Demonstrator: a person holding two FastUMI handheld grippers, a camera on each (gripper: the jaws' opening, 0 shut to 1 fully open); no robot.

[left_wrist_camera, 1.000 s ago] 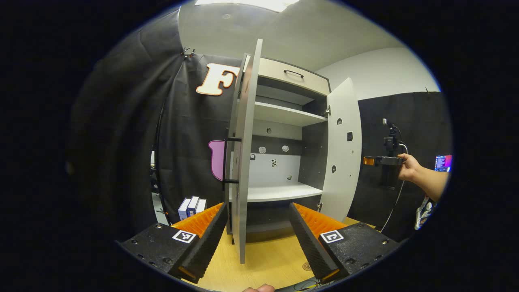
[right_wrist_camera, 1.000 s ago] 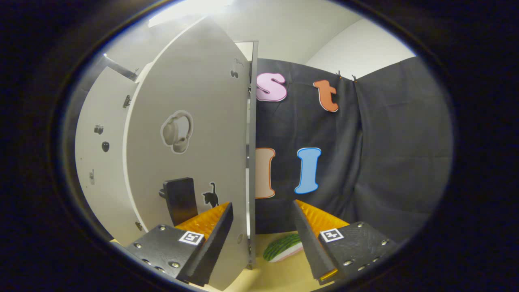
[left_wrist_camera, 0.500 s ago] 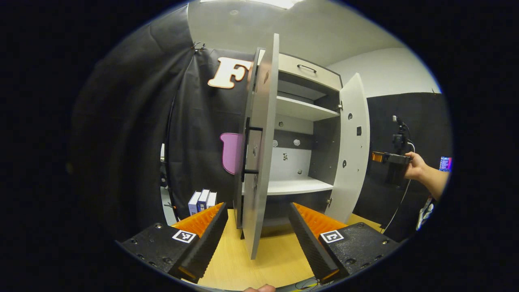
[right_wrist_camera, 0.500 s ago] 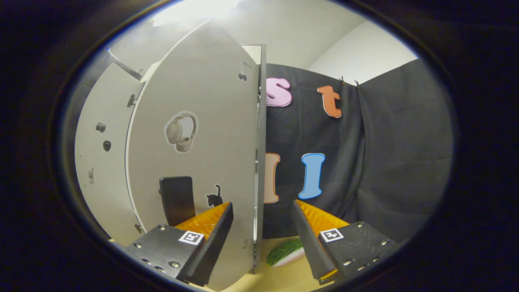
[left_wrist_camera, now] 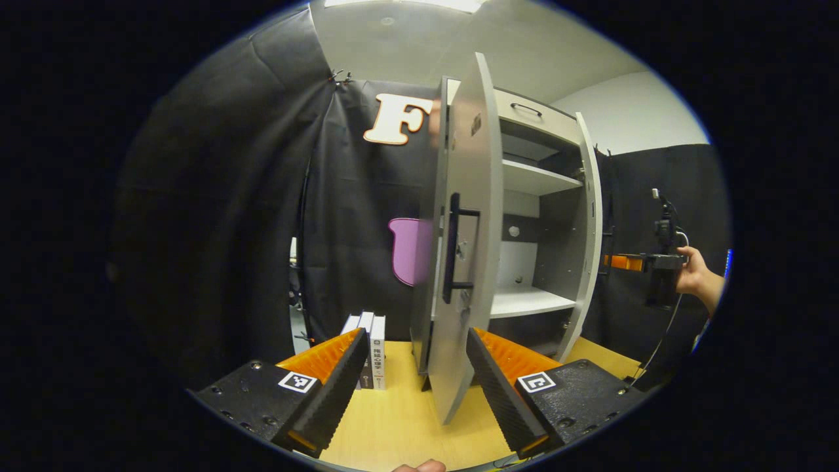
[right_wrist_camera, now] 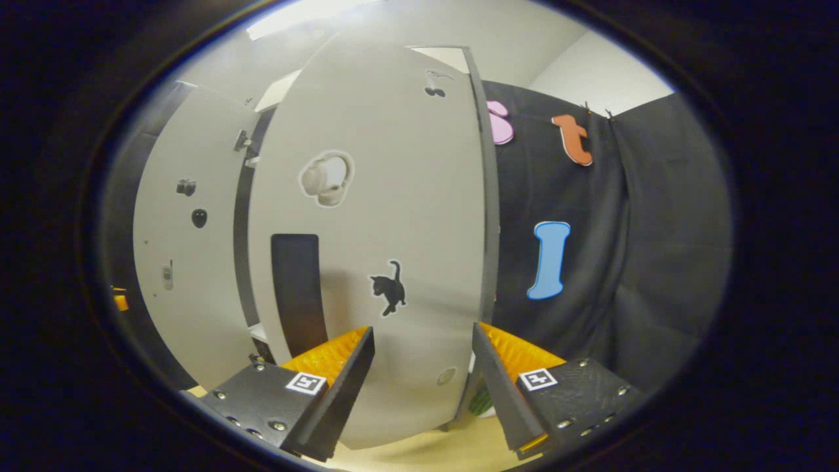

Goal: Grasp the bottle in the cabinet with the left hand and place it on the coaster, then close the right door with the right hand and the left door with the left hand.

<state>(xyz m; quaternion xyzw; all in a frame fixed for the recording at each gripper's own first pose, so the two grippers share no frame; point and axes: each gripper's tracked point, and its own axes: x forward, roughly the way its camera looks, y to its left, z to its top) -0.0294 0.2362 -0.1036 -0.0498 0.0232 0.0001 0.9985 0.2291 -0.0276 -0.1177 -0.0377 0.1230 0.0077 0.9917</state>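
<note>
The grey cabinet [left_wrist_camera: 524, 196] stands on the table with both doors part-way open. Its left door [left_wrist_camera: 468, 164] shows its outer face and black handle [left_wrist_camera: 452, 249], and the door's bottom edge hangs between the fingers of my open left gripper [left_wrist_camera: 416, 387]. The right door [left_wrist_camera: 588, 236] appears almost edge-on. A hand holds my right gripper [left_wrist_camera: 619, 262] just beyond that door. In the right gripper view, the right door [right_wrist_camera: 393, 196] with its black handle [right_wrist_camera: 298, 288] stands close in front of my open right gripper [right_wrist_camera: 423, 387]. Nothing is between either pair of fingers.
Several books [left_wrist_camera: 370, 347] stand on the wooden table [left_wrist_camera: 393, 419] left of the cabinet. A green, melon-like slice [right_wrist_camera: 482, 400] peeks from behind the right door's lower edge. The left door's inner face [right_wrist_camera: 190, 262] is beyond the right door.
Both doors have swung further toward shut. The left door now shows its outer face, the right door has narrowed to an edge, and both grippers followed them.
</note>
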